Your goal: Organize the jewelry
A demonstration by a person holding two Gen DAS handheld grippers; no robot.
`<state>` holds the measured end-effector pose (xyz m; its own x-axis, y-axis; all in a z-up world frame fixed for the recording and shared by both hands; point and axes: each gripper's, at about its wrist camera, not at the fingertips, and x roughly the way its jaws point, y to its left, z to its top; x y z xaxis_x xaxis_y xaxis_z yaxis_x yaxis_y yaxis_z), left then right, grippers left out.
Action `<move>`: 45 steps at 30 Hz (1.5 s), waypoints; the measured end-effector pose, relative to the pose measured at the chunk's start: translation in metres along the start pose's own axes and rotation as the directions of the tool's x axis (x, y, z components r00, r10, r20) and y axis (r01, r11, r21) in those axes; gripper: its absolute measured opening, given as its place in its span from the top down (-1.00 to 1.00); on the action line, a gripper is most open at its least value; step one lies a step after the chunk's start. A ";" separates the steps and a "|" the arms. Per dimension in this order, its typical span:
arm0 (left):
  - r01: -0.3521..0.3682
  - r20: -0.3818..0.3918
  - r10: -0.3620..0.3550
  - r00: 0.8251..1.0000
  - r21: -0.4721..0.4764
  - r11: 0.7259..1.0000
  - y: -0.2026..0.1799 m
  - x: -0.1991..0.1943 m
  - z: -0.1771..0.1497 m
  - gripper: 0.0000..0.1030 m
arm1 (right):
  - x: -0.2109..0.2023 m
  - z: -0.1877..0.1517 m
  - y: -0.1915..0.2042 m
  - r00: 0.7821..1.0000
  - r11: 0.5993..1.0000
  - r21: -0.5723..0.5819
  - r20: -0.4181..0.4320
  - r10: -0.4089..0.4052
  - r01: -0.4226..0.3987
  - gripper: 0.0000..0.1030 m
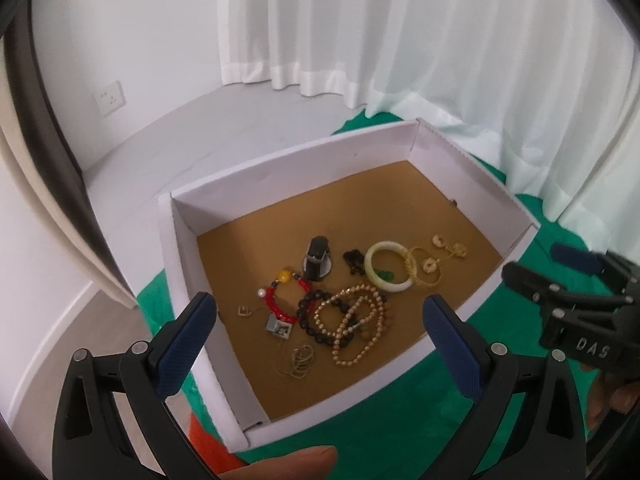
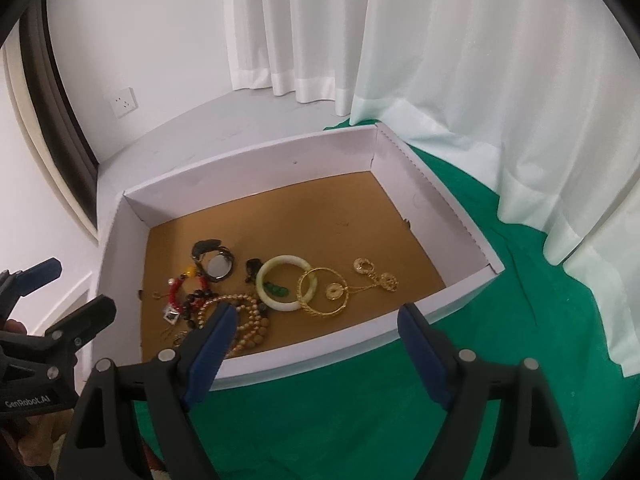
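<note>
- Left wrist view: the left gripper (image 1: 316, 320) hangs over the near wall of the white box (image 1: 280, 172), jaws spread wide, nothing between them. The right gripper (image 1: 560, 264) shows at the right edge, over the green cloth (image 1: 380, 420).
- Only this view shows the thin rings (image 1: 302, 358) clearly, near the front wall.
- Right wrist view: the right gripper (image 2: 316, 324) stands open and empty, the left one (image 2: 60, 292) beside the box.
- The jewelry sits inside on the brown floor; the jade bangle (image 2: 285, 283) lies flat, gold bangle (image 2: 322, 291) overlapping it, and the pile runs left to right along the front.
</note>
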<state>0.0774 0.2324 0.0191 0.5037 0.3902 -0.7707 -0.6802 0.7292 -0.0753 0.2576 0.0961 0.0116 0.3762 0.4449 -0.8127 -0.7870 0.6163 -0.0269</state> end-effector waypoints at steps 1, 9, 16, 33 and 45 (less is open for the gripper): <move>-0.003 0.005 0.003 1.000 0.004 1.000 0.000 -0.003 0.001 -0.99 | -0.002 0.000 0.001 1.000 1.000 0.006 -0.002 0.009 -0.009 -0.63; -0.025 0.024 0.024 0.999 0.078 0.997 -0.005 -0.022 0.003 -0.99 | -0.024 0.002 0.015 1.000 1.000 0.007 0.015 0.001 -0.002 -0.63; -0.008 0.020 0.007 1.000 0.062 0.998 0.008 -0.027 0.005 -0.99 | -0.044 0.004 0.027 0.999 1.000 -0.005 0.040 -0.027 0.027 -0.63; -0.032 0.029 0.031 0.999 0.032 0.999 0.018 -0.024 0.003 -0.99 | -0.039 0.004 0.030 0.994 0.995 -0.004 0.047 -0.096 0.096 -0.64; -0.069 0.017 0.068 0.998 0.048 0.996 0.013 -0.016 -0.001 -0.99 | -0.028 0.003 0.033 0.992 0.992 -0.024 0.000 -0.128 0.128 -0.64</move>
<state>0.0600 0.2353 0.0304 0.4651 0.4489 -0.7630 -0.6869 0.7267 0.0088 0.2223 0.1060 0.0352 0.4735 0.3626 -0.8027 -0.7440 0.6524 -0.1442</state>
